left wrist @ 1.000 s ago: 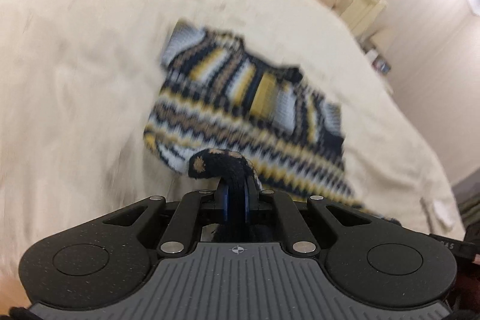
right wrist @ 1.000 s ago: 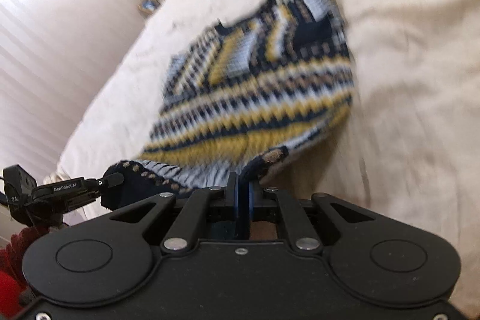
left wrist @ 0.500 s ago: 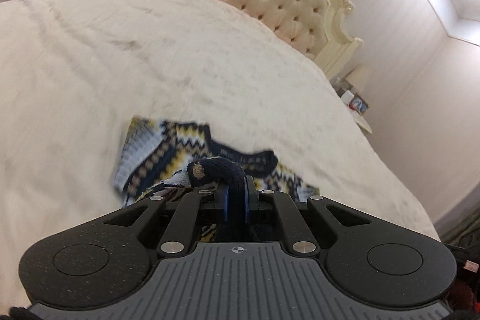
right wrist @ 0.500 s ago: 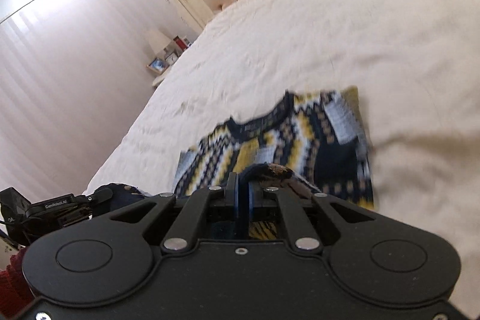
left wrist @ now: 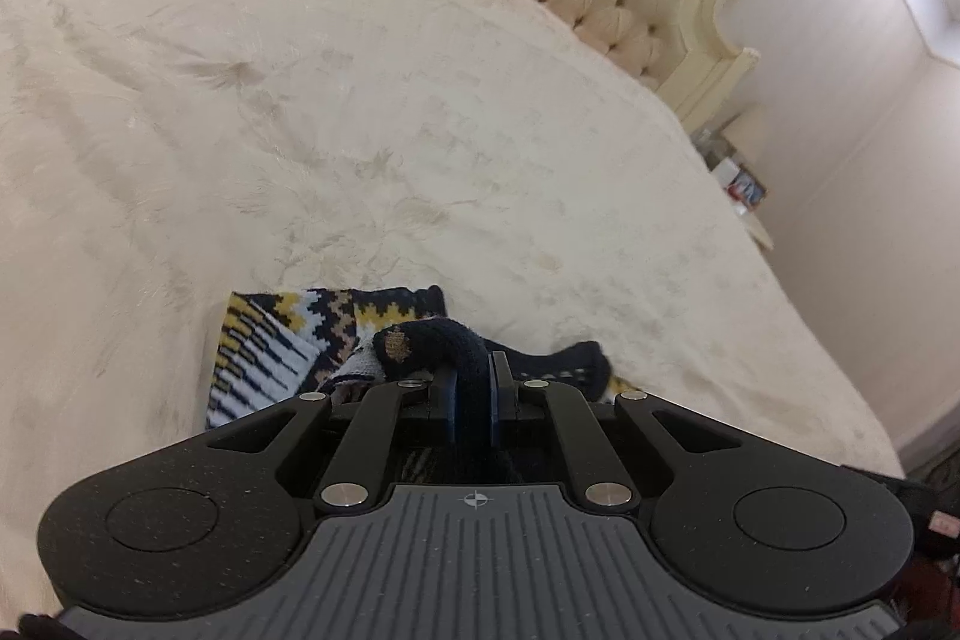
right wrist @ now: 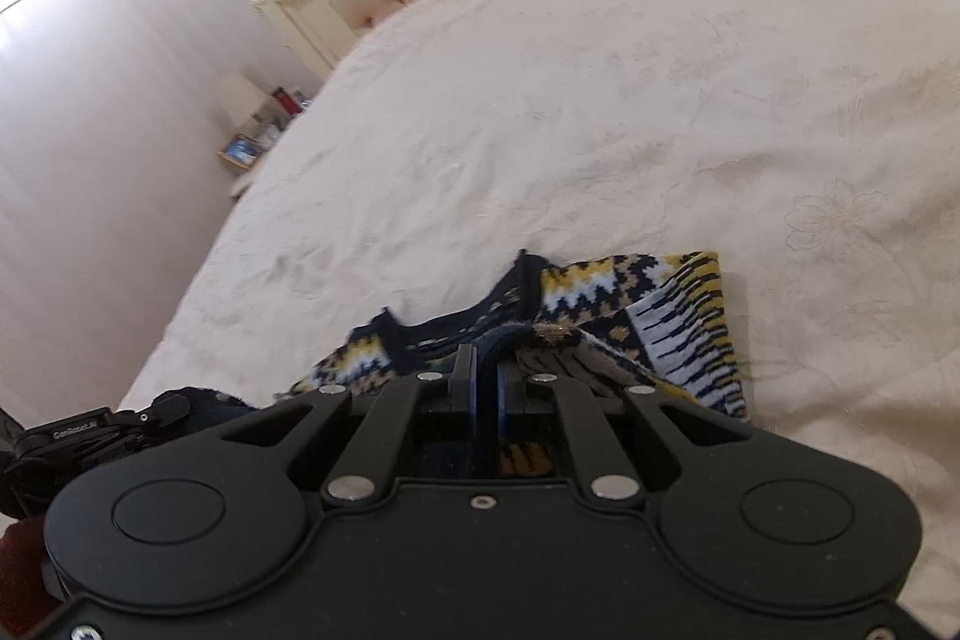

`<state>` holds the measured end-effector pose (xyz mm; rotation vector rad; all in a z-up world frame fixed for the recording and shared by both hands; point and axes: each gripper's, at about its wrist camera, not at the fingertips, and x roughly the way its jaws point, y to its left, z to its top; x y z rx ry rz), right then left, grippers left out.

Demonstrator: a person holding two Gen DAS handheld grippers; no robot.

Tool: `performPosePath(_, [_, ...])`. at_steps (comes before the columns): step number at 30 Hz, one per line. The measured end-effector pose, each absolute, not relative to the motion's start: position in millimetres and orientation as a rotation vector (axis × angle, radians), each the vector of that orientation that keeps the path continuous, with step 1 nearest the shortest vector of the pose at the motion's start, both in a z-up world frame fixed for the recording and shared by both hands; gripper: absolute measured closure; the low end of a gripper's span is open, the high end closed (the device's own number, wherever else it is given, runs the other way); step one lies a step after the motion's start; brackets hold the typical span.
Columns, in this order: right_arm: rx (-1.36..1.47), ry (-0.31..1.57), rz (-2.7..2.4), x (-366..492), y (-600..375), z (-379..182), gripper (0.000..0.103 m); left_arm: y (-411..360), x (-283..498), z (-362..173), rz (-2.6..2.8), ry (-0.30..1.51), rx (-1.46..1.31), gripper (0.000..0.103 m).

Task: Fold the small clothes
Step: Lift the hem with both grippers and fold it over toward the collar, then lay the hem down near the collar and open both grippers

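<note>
Both grippers, left (left wrist: pixel 474 388) and right (right wrist: pixel 485 388), fingers pinching the sweater's (right wrist: pixel 672 322) hem, have carried it up over the collar in the past second; the bottom-to-top fold on the bed (left wrist: pixel 360 100) looks nearly laid.

Cream bed (left wrist: pixel 372 112), patterned sweater (right wrist: pixel 678 322) on it

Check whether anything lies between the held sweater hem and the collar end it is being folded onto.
Nothing visible does. Both tongs, left and right, are shut on the navy, yellow and white zigzag-knit sweater, right above its collar; around it only bare cream bedspread.
</note>
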<state>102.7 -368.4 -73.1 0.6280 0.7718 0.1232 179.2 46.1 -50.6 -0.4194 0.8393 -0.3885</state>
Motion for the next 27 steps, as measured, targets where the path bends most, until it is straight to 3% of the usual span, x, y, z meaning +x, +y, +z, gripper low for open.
performPosePath(8, [0.626, 0.859, 0.06, 153, -367, -103, 0.089, 42, 226, -86, -0.341, 0.936, -0.38, 0.089])
performPosePath(15, [0.644, 0.905, 0.001, 184, -371, -124, 0.082, 56, 254, -101, -0.252, 0.941, -0.398, 0.059])
performPosePath(27, [0.613, 0.852, -0.026, 202, -369, -123, 0.076, 65, 253, -77, -0.264, 0.913, -0.317, 0.046])
